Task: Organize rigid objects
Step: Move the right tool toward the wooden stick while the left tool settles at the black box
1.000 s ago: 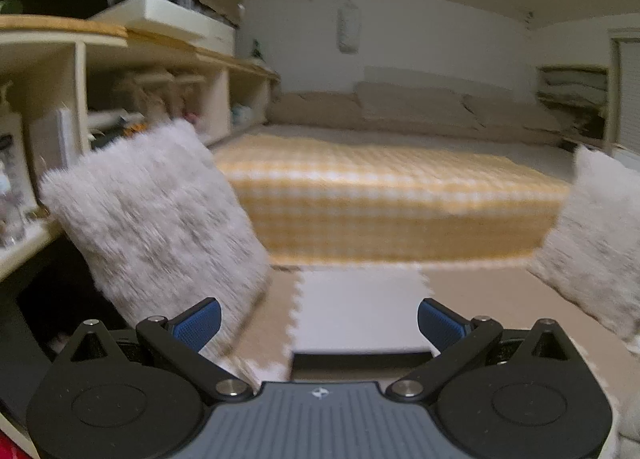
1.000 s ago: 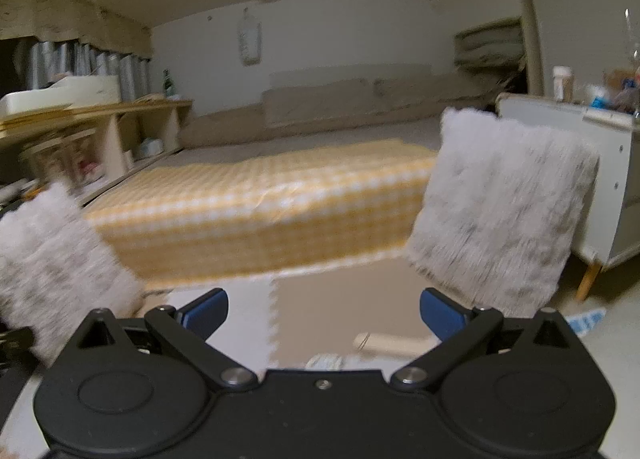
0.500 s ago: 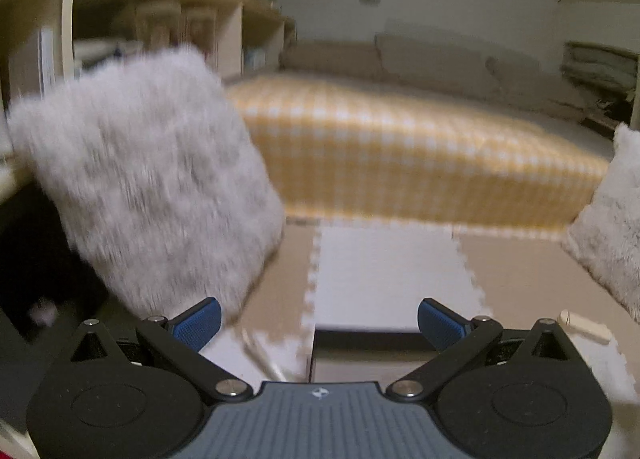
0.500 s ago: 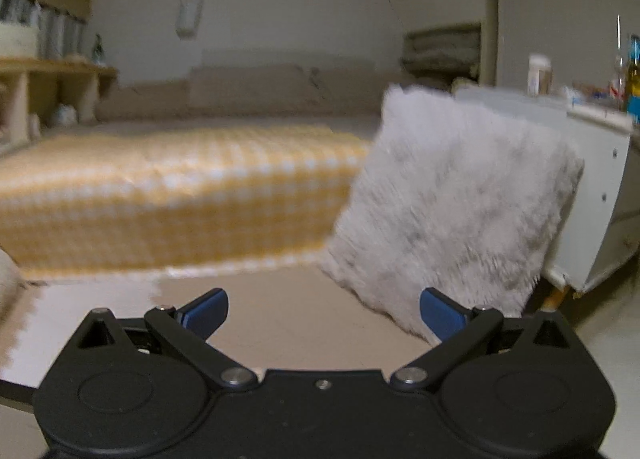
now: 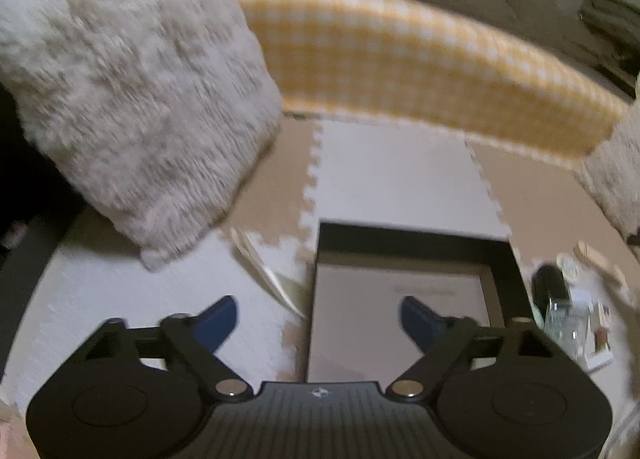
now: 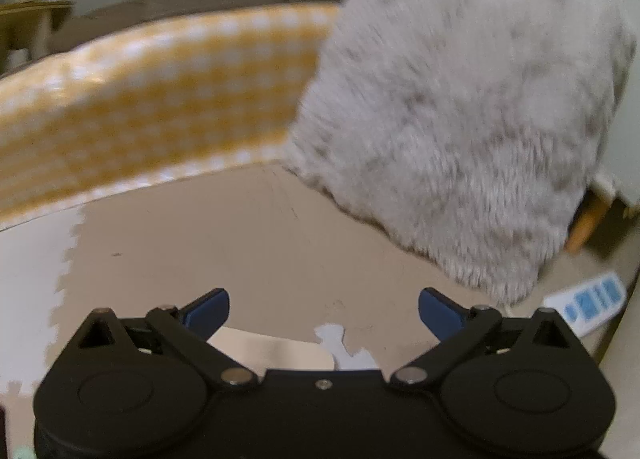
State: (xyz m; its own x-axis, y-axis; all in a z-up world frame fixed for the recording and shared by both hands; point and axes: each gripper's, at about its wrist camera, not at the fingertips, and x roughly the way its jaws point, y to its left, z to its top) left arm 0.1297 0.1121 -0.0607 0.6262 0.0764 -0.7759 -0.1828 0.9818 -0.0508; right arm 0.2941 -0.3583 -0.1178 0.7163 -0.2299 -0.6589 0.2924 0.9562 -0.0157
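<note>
My left gripper (image 5: pixel 320 317) hangs over the floor mats, tilted down, its jaws closing with nothing gripped between the blue pads. Just beyond them lies a flat black-rimmed box (image 5: pixel 412 235) with a pale inside. Right of the box stands a clear glass bottle with a dark cap (image 5: pixel 554 291), beside a round white disc (image 5: pixel 568 265) and a wooden piece (image 5: pixel 600 259). A pale thin stick (image 5: pixel 264 271) lies left of the box. My right gripper (image 6: pixel 324 309) is also closing slightly on nothing, above a pale flat wooden piece (image 6: pixel 272 351).
A fluffy grey pillow (image 5: pixel 132 91) leans at the left and another (image 6: pixel 460 119) at the right against a white cabinet. A yellow checked mattress (image 5: pixel 400 71) bounds the mats at the back. A white and blue packet (image 6: pixel 588 303) lies by the right pillow.
Both grippers have sunk and tipped down toward the floor. The black-rimmed box and small items came into the left view. The right gripper swung toward the right pillow. The left jaws narrowed.
</note>
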